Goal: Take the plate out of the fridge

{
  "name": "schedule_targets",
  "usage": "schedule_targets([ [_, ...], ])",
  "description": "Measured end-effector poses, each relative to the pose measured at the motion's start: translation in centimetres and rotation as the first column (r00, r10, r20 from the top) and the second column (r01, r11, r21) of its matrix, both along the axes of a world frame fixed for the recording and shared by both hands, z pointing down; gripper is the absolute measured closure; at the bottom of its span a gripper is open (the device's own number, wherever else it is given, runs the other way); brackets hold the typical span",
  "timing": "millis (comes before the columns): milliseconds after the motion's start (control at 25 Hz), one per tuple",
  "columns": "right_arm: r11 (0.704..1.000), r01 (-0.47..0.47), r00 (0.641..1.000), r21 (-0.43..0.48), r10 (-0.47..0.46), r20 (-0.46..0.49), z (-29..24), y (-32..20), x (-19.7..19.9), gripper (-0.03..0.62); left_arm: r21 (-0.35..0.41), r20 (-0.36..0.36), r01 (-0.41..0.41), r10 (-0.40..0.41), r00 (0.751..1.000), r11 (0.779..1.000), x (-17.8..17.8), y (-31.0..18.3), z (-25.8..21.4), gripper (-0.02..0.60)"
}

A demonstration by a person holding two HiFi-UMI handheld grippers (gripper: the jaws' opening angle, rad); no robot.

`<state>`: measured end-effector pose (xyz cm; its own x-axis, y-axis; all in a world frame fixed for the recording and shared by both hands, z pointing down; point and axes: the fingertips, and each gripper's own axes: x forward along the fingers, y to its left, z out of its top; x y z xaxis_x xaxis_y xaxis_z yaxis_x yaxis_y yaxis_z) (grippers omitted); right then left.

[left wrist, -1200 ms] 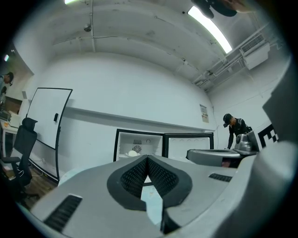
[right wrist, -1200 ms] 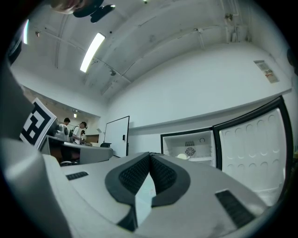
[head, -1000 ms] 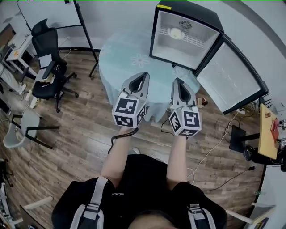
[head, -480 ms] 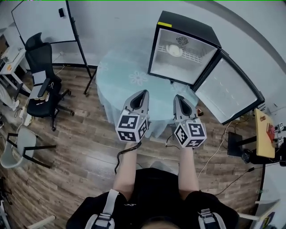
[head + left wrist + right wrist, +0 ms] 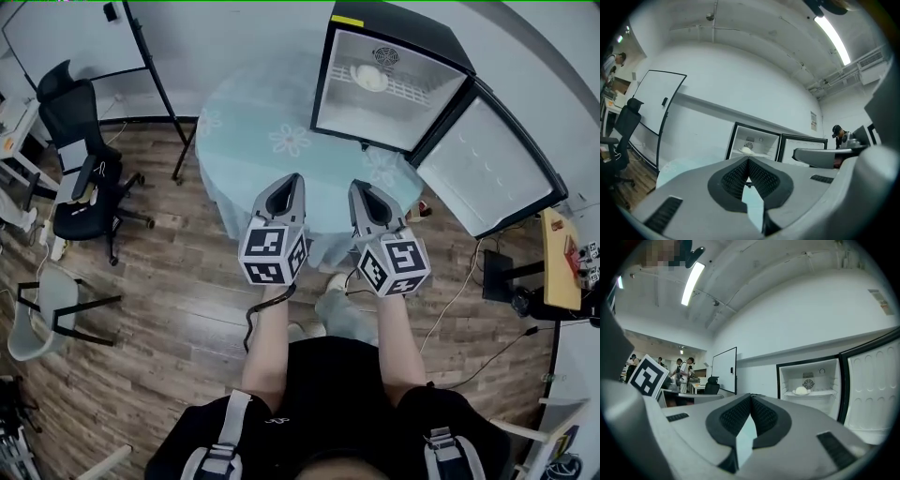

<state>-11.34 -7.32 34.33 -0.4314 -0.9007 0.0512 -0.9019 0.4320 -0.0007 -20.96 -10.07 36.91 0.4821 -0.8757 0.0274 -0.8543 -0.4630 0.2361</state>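
Observation:
A small black fridge (image 5: 394, 42) stands open on the round table (image 5: 281, 150), its door (image 5: 487, 169) swung out to the right. On its wire shelf lies a white plate (image 5: 370, 79) with a pale lump on it, also seen as the plate (image 5: 747, 150) in the left gripper view and the plate (image 5: 802, 391) in the right gripper view. My left gripper (image 5: 294, 180) and right gripper (image 5: 357, 187) hover side by side over the table's near edge, short of the fridge. Both are shut, nothing between the jaws.
A black office chair (image 5: 80, 178) and a grey chair (image 5: 47, 300) stand left on the wood floor. A whiteboard stand (image 5: 155, 84) rises beside the table. Cables and a wooden side table (image 5: 561, 258) lie at the right. People stand far off in the gripper views.
Both grippers and the head view have moved nearer to the table and fridge. The jaws stay shut.

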Motion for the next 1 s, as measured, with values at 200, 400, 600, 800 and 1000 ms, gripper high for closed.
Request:
schedule_targets([
  [200, 0.999, -0.035, 0.998, 0.012, 0.035, 0.048, -0.6, -1.4, 2.0, 0.586, 0.082, 0.144, -0.062, 0.050, 0.988, 0.995, 3.6, -0.1, -0.9, 0.581],
  [400, 1.000, -0.005, 0.998, 0.024, 0.003, 0.064, -1.3, -2.8, 1.3, 0.586, 0.070, 0.117, -0.055, 0.046, 0.992, 0.996, 3.2, -1.1, -1.1, 0.581],
  [600, 0.999, 0.036, 0.998, 0.035, -0.038, 0.056, -1.5, -4.3, 0.1, 0.586, 0.010, 0.067, -0.015, 0.014, 0.998, 1.000, 1.7, -3.2, 0.4, 0.581],
  [800, 1.000, 0.001, 0.999, -0.020, 0.000, 0.054, 0.3, -6.5, 2.1, 0.586, -0.021, 0.018, -0.041, 0.042, 0.999, 0.999, 3.5, -5.3, 1.3, 0.581],
  [1000, 0.998, -0.056, 0.997, -0.042, 0.058, 0.060, 1.3, -8.6, 5.9, 0.586, -0.011, -0.073, -0.128, 0.127, 0.989, 0.992, 8.1, -7.5, 1.4, 0.581],
])
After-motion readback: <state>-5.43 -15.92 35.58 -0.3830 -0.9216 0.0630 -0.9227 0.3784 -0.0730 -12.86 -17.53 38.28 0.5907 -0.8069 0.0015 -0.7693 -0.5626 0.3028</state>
